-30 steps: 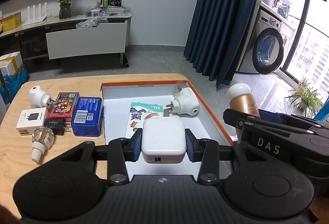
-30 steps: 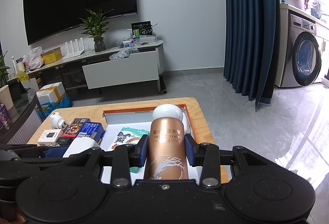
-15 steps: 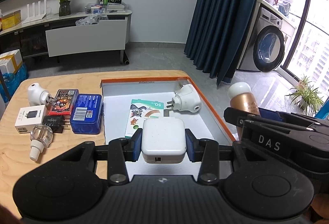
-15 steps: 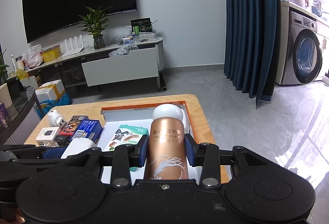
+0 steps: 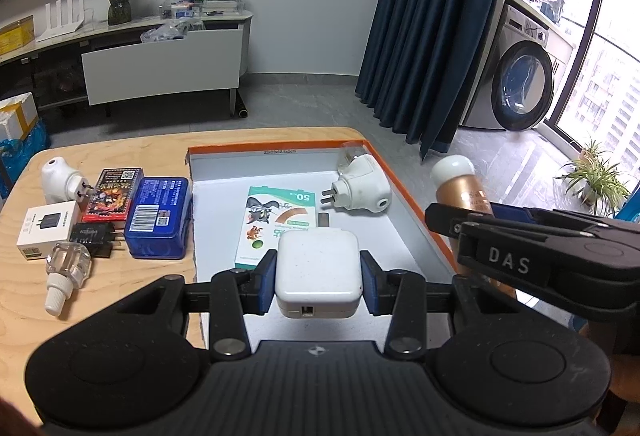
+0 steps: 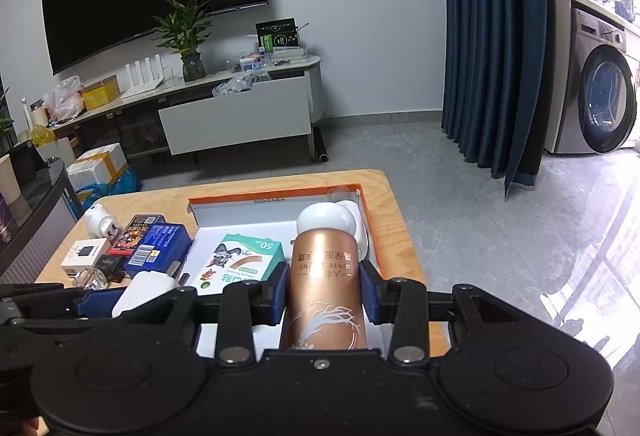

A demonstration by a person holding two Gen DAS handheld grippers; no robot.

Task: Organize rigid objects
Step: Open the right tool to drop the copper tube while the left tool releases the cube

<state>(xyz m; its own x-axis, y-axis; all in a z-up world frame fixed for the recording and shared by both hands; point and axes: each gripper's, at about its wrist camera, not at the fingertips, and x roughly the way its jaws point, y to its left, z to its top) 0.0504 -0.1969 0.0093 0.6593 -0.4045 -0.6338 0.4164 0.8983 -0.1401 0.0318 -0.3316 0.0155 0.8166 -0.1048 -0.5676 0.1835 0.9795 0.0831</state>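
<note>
I am mid-way through the placing step: my left gripper (image 5: 319, 278) has its fingers (image 5: 267, 286) clamped on the flat sides of a white square charger (image 5: 318, 278), held just above the near part of the orange-rimmed box (image 5: 416, 210), and my right gripper (image 6: 323, 294) is closed around the body of a copper bottle (image 6: 325, 288) with a white cap, hanging over the box's right side. Inside the box lie a green cartoon packet (image 5: 278, 226) and a white plug adapter (image 5: 362, 192) near the far right corner, so I judge the next move calls for lowering the charger onto the bare floor at the near edge, clear of the packet, then letting go; the bottle needs the free strip along the right wall. Still waiting outside, near the left edge of the tabletop (image 5: 120, 152), are a blue box (image 5: 158, 222), a red card pack (image 5: 114, 192), a small white carton (image 5: 48, 232), a black plug (image 5: 96, 238), a clear bottle (image 5: 66, 276) and another white adapter (image 5: 60, 182). The tabletop is pale wood; beyond it, a grey floor, a TV console, dark blue curtains and a washing machine
</note>
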